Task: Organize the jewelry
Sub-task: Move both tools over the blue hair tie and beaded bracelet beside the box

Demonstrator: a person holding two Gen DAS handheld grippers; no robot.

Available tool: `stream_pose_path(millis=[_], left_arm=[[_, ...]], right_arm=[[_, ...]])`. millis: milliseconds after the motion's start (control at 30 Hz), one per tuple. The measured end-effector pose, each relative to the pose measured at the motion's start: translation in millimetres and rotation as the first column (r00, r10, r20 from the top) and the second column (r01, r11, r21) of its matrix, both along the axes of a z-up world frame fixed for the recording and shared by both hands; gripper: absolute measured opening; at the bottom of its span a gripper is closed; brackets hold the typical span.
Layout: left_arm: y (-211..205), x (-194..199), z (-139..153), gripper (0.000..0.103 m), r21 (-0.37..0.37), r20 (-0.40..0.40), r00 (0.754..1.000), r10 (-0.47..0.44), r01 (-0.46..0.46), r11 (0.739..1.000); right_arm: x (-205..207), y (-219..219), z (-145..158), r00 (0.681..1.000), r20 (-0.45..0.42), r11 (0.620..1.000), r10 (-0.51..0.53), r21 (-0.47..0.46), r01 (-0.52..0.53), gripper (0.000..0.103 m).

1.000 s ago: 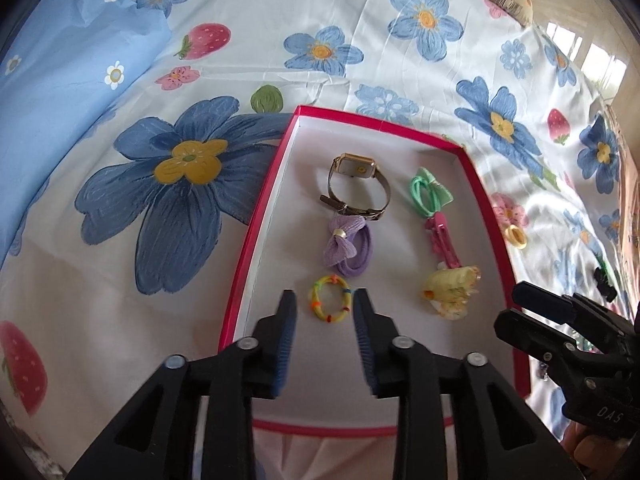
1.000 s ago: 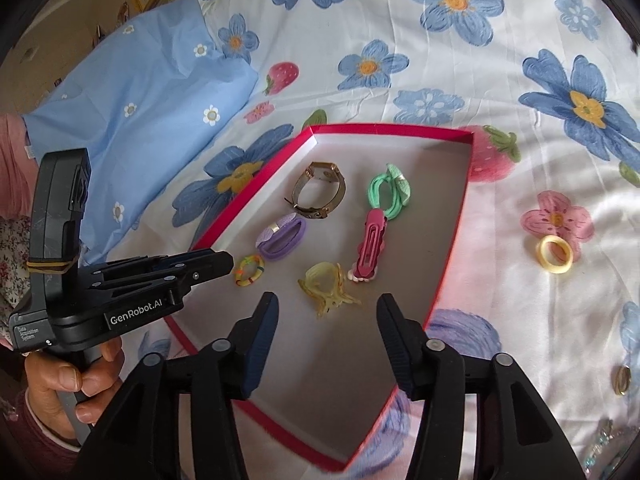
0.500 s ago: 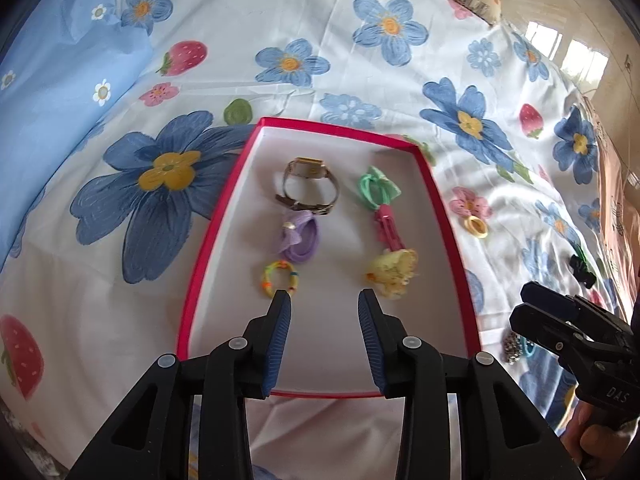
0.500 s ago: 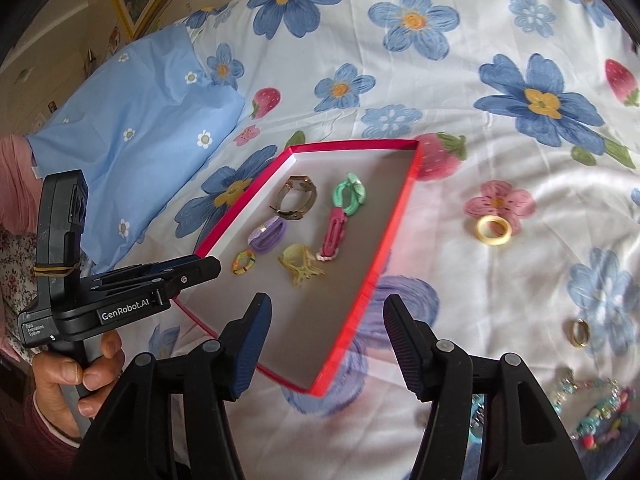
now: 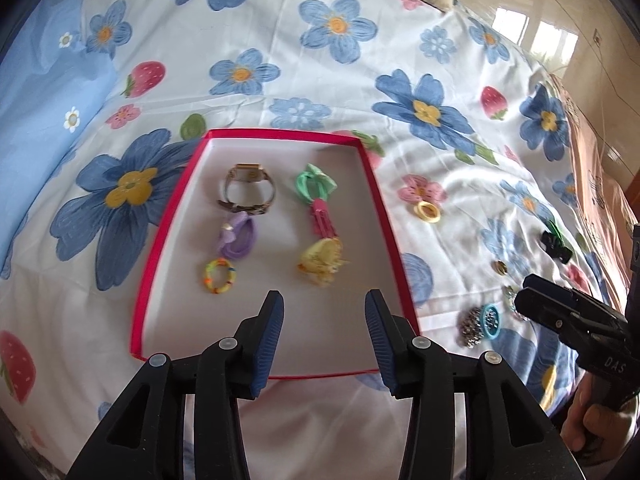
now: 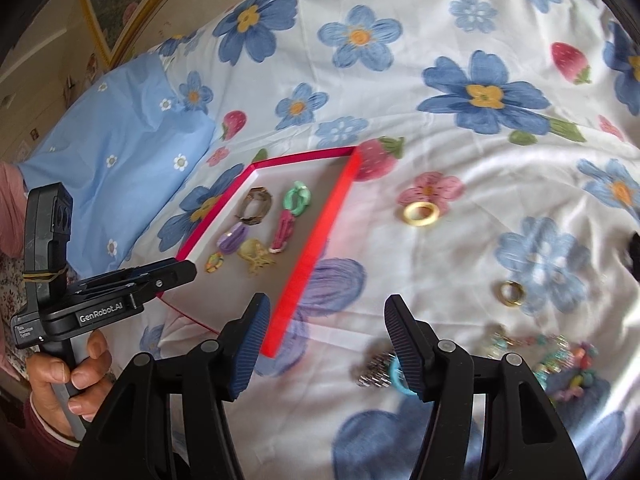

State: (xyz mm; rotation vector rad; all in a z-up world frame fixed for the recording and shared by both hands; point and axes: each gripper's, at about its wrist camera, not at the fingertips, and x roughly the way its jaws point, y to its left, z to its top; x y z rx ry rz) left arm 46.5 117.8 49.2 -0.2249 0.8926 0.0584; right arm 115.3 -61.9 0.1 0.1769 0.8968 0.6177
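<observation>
While six pieces already lie in two neat columns inside the red-rimmed tray (image 5: 362, 160), the work in hand looks to be fetching the next loose piece from the flowered bedspread (image 6: 460, 152) to the tray's right.

At the left of the left wrist view sit the multicoloured bead ring (image 5: 219, 276), the purple tie (image 5: 238, 236) and the watch (image 5: 250, 194); just right of them, the yellow claw clip (image 5: 322, 260), the pink clip (image 5: 322, 220) and the green bow (image 5: 314, 186). The left gripper (image 5: 324, 320) hovers at the bottom centre over the tray's bare near end, jaws apart and holding nothing. It is best kept where it is, or rested on the rim to steady the tray.

Further right, outside the tray, lie the pale yellow ring (image 6: 421, 213), the gold ring (image 6: 511, 293) and, at the lower right of the right wrist view, a blurred tangle of beaded strands (image 6: 556, 356). The right gripper (image 6: 328, 324), at the bottom centre of its own view, is also spread wide and empty. The silver cluster (image 6: 374, 372) and the teal ring (image 6: 400, 376) lie just beside its right finger, and I judge them the nearest target.

To do this well:
- Shift the right gripper rightward until one piece only sits between the pads.
- Come down steeply, since the soft cloth may bunch into the grip.
- Close slowly; the two pieces touch, so one could drag the other.
- Carry it to the bare floor at the tray's near end, continuing a column.
</observation>
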Motion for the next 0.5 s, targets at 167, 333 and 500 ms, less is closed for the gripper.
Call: stream_pose_path(millis=[167, 333, 500], left_arm=[[-17, 3, 2, 0.044, -0.011, 0.002, 0.999, -0.044, 0.044, 0.999], [-40, 8, 2, 0.045, -0.004, 0.0, 0.994, -0.107, 0.107, 0.994], [-58, 14, -1, 0.045, 0.001, -0.012, 0.987, -0.161, 0.161, 0.987]], right_arm=[[-6, -28, -1, 0.998, -0.005, 0.998, -0.059, -0.008, 0.059, 0.062], [-12, -61, -2, 0.992, -0.01, 0.992, -0.128, -0.006, 0.128, 0.063], [-15, -91, -6, 0.981, -0.017, 0.981, -0.194, -0.014, 0.193, 0.063]])
